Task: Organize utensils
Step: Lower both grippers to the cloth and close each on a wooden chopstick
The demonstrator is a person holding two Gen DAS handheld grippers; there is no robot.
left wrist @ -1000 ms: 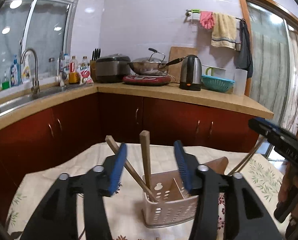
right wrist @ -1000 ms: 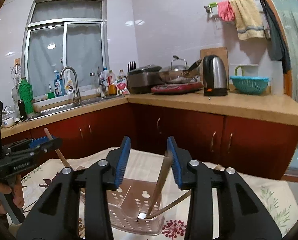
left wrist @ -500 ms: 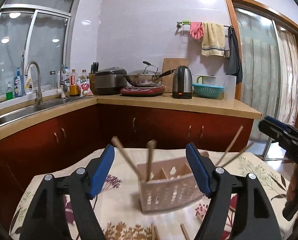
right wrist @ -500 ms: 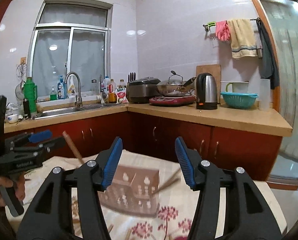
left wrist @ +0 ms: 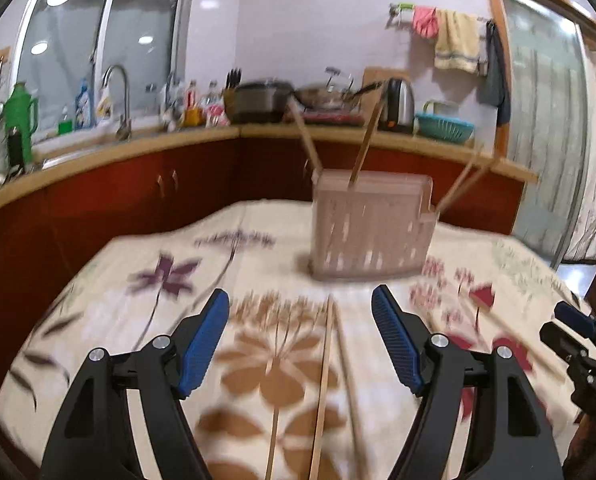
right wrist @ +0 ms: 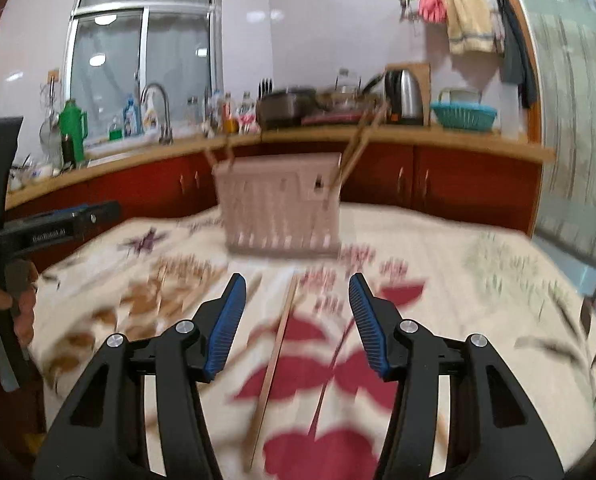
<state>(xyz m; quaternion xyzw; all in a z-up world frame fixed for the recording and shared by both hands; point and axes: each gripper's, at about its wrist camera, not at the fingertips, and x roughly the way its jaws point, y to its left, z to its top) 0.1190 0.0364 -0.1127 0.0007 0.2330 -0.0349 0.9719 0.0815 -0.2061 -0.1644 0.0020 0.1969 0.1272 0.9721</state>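
Observation:
A pale perforated utensil holder stands upright on the floral tablecloth, with wooden chopsticks sticking out of its compartments; it also shows in the right wrist view. Loose chopsticks lie on the cloth between my left gripper's fingers. My left gripper is open and empty, above them. My right gripper is open and empty above other loose chopsticks. The frames are motion-blurred.
Behind the table runs a wooden counter over red cabinets with a sink tap, kettle, wok and teal basket. A glass door is at the right. The other gripper shows at each view's edge.
Both grippers have pulled back from the holder and dropped low over the cloth, jaws opened wider. The holder now stands farther off; loose chopsticks on the cloth have come into view.

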